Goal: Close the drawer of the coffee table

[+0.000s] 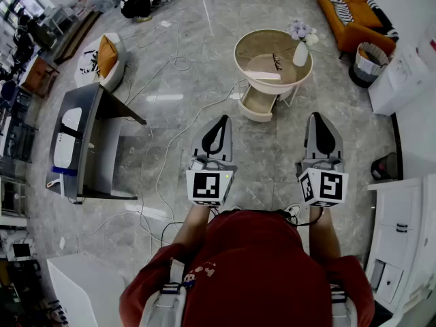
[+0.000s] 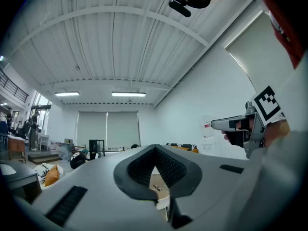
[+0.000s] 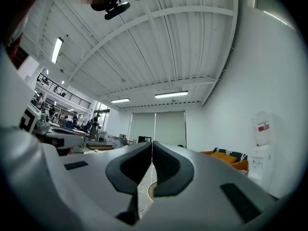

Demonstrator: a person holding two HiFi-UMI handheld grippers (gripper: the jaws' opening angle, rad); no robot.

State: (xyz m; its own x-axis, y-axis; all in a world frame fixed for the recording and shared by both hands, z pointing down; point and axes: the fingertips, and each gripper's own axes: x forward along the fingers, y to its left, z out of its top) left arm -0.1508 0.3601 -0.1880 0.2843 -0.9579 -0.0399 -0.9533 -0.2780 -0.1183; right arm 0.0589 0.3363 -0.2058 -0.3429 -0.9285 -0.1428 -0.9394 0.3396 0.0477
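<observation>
Cream round coffee table (image 1: 240, 52) with wooden top well ahead across glossy grey marble floor (image 1: 272, 165), curved cream drawer (image 1: 257, 105) pulled out beneath. Approach with left gripper (image 1: 221, 121) and right gripper (image 1: 319, 118) as now, jaws closed on nothing; press a blunt tip squarely against the smooth drawer front, push straight in.

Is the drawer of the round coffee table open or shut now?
Open: the drawer juts out from under the coffee table, its inside showing.
</observation>
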